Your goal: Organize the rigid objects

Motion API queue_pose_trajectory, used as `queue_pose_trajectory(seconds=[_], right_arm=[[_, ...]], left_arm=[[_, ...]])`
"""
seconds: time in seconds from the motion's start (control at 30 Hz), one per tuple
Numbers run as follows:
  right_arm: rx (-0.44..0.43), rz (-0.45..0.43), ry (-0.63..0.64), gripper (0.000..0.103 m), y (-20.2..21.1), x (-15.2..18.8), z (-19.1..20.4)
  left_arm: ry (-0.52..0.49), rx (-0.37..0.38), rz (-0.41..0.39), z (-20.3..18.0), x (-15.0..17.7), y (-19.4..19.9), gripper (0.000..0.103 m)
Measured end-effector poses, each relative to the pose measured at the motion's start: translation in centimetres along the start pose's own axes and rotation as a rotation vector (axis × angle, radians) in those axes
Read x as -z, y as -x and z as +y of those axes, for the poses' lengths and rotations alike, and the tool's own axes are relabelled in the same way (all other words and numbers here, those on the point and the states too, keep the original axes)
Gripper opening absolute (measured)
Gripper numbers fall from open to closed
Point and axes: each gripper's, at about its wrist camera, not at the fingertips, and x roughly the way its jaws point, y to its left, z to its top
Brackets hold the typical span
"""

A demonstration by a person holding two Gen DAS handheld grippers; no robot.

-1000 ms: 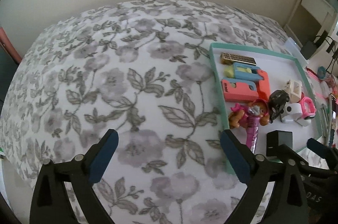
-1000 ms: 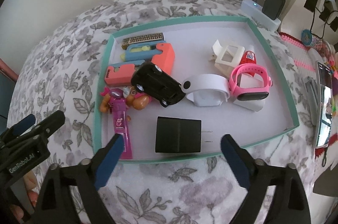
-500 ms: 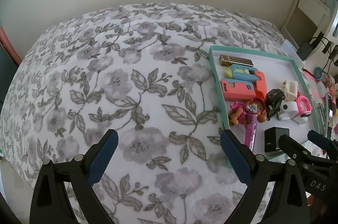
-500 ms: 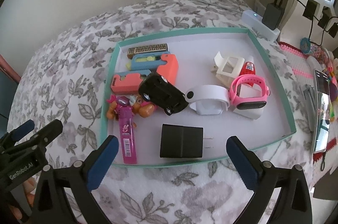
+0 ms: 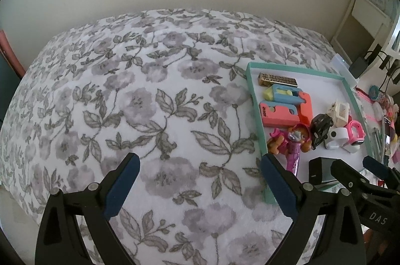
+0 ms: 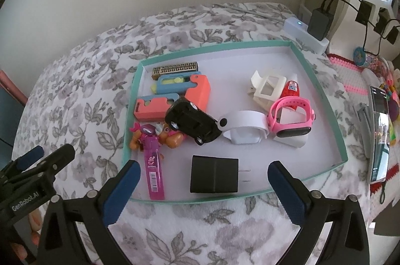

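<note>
A teal-rimmed white tray (image 6: 317,87) lies on a floral blanket and also shows in the left wrist view (image 5: 252,95). It holds a black charger (image 6: 213,175), a black toy car (image 6: 192,122), a pink candy dispenser (image 6: 153,165), coral and blue blocks (image 6: 185,95), a gold bar (image 6: 175,68), a white band (image 6: 243,130), a pink watch (image 6: 291,118) and a white clip (image 6: 266,88). My right gripper (image 6: 203,192) is open and empty, above the tray's near edge. My left gripper (image 5: 198,186) is open and empty over the blanket, left of the tray.
A white power strip (image 6: 305,33) with plugged adapters stands behind the tray. A phone (image 6: 380,132) and small toys lie on a pink mat at the right. The wall is behind the bed. The floral blanket (image 5: 150,102) spreads left of the tray.
Both grippers have pulled back and risen a little; the tray looks smaller and farther in both views. Both stay open and empty. Nothing in the tray has moved.
</note>
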Motion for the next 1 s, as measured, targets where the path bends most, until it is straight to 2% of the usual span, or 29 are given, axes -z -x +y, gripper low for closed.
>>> queue_pose_trajectory(seconds=[0.37, 0.73, 1.0], right_arm=[[0.001, -0.009, 0.017, 0.103, 0.30, -0.10, 0.27], [0.004, -0.003, 0.022, 0.103, 0.26, -0.15, 0.36], [0.005, -0.002, 0.021, 0.103, 0.24, -0.14, 0.36]], left_arm=[[0.007, -0.025, -0.008, 0.06, -0.15, 0.21, 0.097], [0.003, -0.081, 0.015, 0.10, -0.11, -0.08, 0.097], [0.009, -0.086, 0.006, 0.01, -0.21, 0.16, 0.097]])
